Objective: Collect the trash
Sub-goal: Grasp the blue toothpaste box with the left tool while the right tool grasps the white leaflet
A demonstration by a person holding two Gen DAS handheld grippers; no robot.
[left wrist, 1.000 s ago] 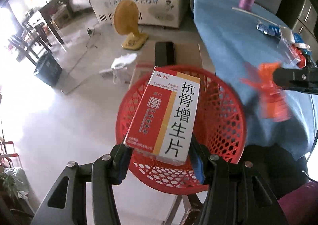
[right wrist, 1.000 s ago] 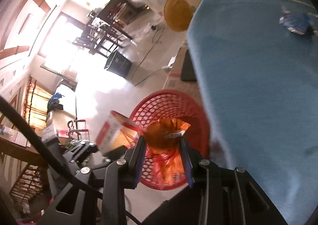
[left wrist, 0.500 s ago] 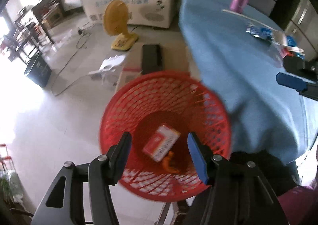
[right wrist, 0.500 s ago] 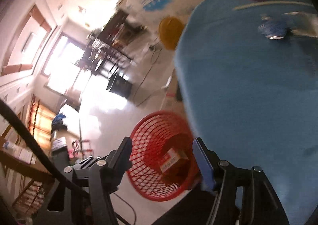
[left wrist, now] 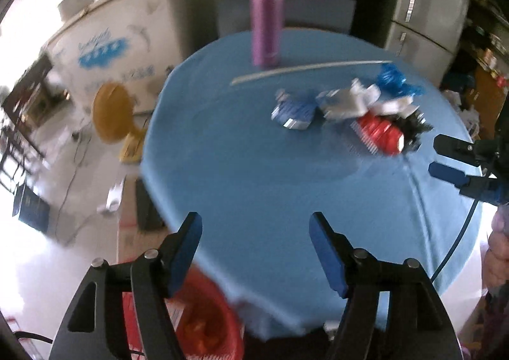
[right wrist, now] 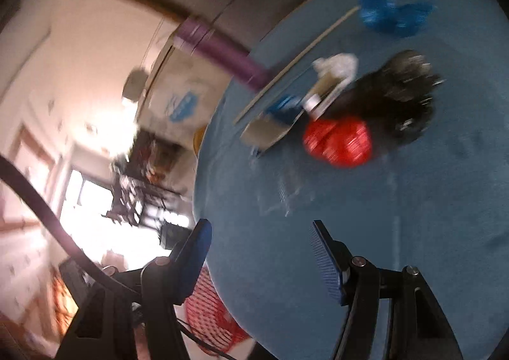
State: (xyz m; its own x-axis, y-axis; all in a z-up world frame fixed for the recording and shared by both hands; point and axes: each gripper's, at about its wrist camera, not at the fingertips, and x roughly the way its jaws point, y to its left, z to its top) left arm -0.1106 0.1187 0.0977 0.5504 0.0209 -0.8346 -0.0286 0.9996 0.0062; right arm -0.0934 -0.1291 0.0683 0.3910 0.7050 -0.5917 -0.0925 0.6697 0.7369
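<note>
Daylight floods in from nine o'clock in both my views, blowing the floor (left wrist: 41, 264) and window (right wrist: 86, 201) out to white glare. Everything smears with motion blur, worst in my right view. The blue tablecloth (left wrist: 254, 169) sits dimmer, softly shadowed. Fisheye bending curves the edges, black at the corners.
</note>
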